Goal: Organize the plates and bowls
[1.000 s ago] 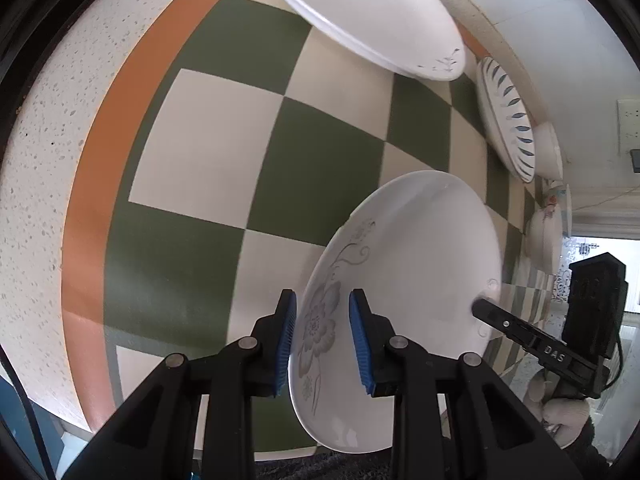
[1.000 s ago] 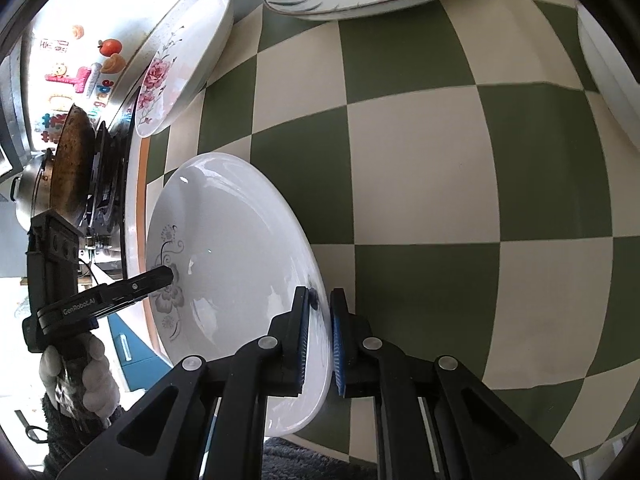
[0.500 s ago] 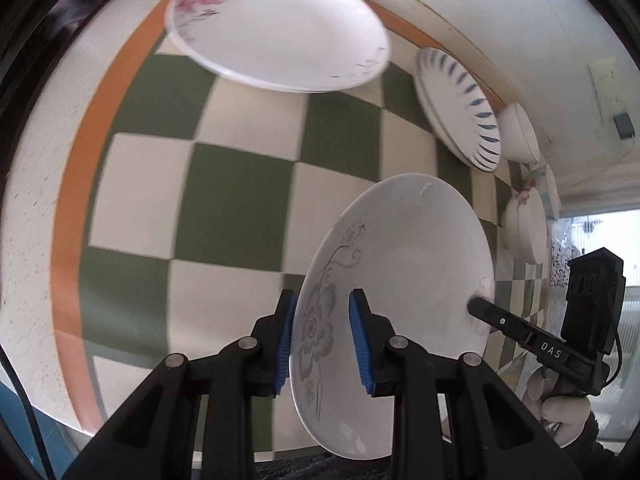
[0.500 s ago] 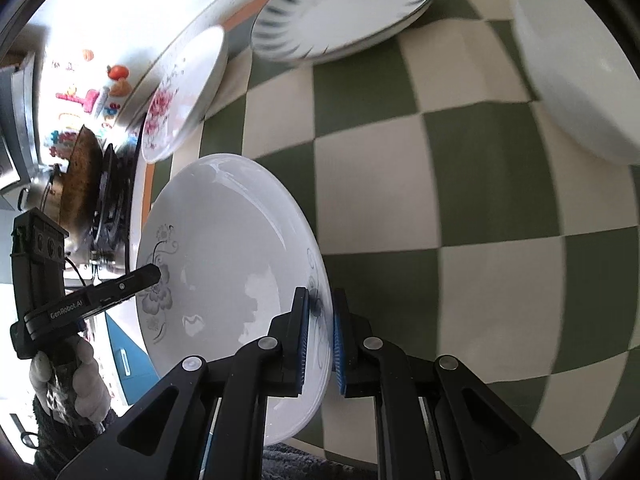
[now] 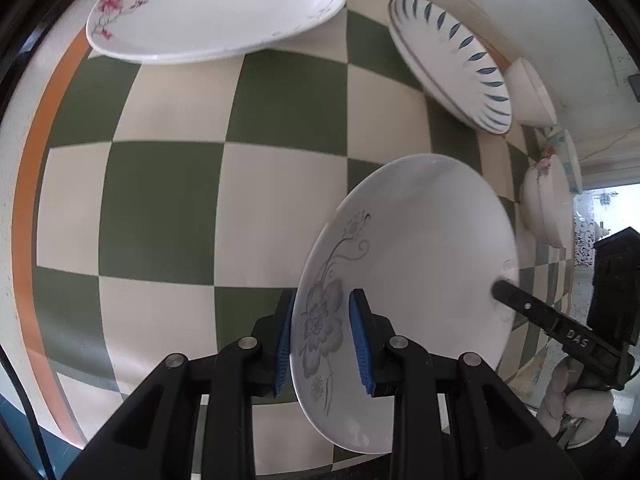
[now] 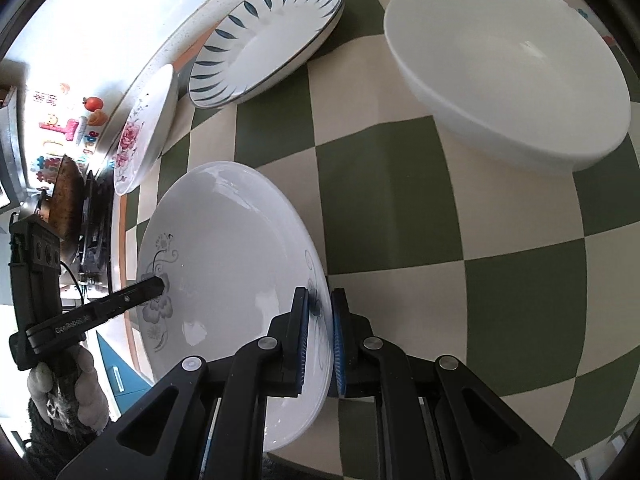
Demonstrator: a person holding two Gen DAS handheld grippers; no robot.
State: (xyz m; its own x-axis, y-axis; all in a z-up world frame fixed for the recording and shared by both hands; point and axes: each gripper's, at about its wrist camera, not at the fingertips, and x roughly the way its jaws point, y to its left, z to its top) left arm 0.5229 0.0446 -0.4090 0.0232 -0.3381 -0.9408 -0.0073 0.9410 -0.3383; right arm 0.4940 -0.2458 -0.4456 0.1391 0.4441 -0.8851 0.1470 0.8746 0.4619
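1. My left gripper [image 5: 322, 336] straddles the rim of the grey-flower plate [image 5: 416, 280]; its blue fingers [image 5: 362, 344] sit either side of the rim, at the printed flower. A gap shows on the inner side, so I cannot tell whether it bites.
2. My right gripper [image 6: 320, 334] is clamped on the opposite rim of the same plate, fingers [image 6: 340, 340] pressed to both faces.
3. The plate hangs between the two grippers, tilted, above the green-and-cream checkered tabletop [image 5: 168, 200].
4. On the tabletop beyond: pink-rose plate [image 5: 216, 8] far left, blue-leaf plate [image 5: 452, 64] beside it.
5. White bowl [image 6: 512, 80] sits to the right, just beside the blue-leaf plate.
6. More bowls [image 5: 546, 208] along the far right edge, details too small.
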